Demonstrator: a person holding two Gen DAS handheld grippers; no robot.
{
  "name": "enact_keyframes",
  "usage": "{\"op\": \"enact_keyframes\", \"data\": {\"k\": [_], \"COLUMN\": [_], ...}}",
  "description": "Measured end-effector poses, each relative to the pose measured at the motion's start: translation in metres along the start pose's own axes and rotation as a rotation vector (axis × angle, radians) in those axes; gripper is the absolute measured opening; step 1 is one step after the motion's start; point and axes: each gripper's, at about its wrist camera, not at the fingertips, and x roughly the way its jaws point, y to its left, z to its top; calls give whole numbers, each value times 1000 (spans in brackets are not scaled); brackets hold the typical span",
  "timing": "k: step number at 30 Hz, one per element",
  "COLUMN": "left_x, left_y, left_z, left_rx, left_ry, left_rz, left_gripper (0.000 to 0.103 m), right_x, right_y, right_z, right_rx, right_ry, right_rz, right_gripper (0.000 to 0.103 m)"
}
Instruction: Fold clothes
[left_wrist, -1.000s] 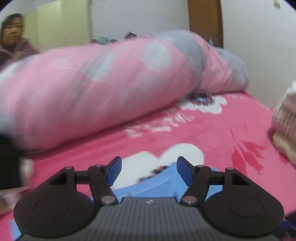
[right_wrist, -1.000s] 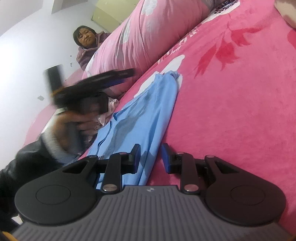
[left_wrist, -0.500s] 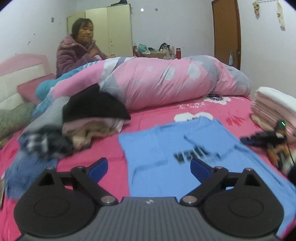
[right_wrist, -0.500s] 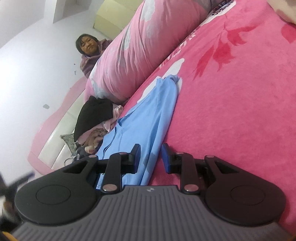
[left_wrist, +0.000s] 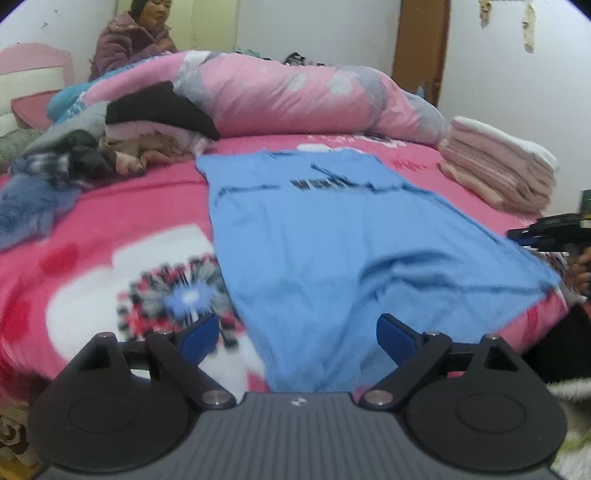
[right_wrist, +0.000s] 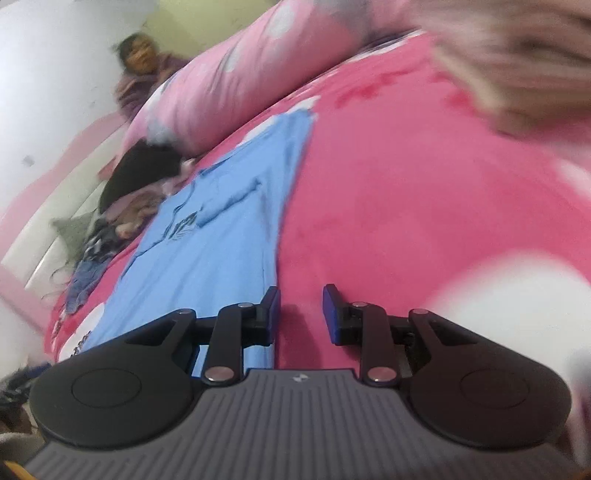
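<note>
Lying flat on a pink flowered bed (left_wrist: 122, 206), a blue T-shirt (left_wrist: 332, 243) spreads out straight ahead of the left claw (left_wrist: 291, 336), its dark chest print at the far end and its near hem reaching down between the claw's two blue pads (left_wrist: 199, 336). The left claw's jaws are wide apart and closing a little; the shirt lies below and between them, and the pads do not press on it.

Beyond the shirt, far ahead of the left claw, a rolled pink and grey quilt (left_wrist: 295, 96) runs across the bed. To the claw's front left is a loose heap of clothes (left_wrist: 110, 140) (black, pink, grey and blue pieces, blurred). To its front right, a folded stack of pale pink and white fabric (left_wrist: 498, 166) sits near the bed's edge. A person in a purple coat (left_wrist: 129, 40) sits behind the quilt.

The right claw (right_wrist: 301, 314) shows at the right edge of the left view, just beside the shirt's near right corner. In its own view its jaws stand a narrow gap apart with only bare pink bedcover between them. The shirt's long edge (right_wrist: 291, 206) lies just left of its left pad (right_wrist: 271, 310); whether they touch cannot be told.
</note>
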Motion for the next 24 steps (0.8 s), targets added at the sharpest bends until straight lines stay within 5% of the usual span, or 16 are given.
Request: {"op": "enact_keyframes", "data": {"k": [4,9,17,20,24], "left_x": [0,5,21,22,10], "left_y": [-10,-20,-34,-34,-27], "left_z": [-19,-24,-30,-32,-33], "left_rx": [32,85,192,196,173], "left_ry": [-15,-39,-48,-62,-99], "left_rz": [17,58,50,56,75], "left_gripper": [74,41,33,9,4], "right_x": [-61,-87,-94,-91,-84], "right_y": [13,45,90,105,122], "right_z": [-51,-99,-108,-107,-112], "right_rx": [58,19,-127,-237,-375], "right_ry": [-94,-168,-247,-234,-204], "right_rz": [-95,-182,-279,-313,-316], "right_gripper": [27,27,27,27,27]}}
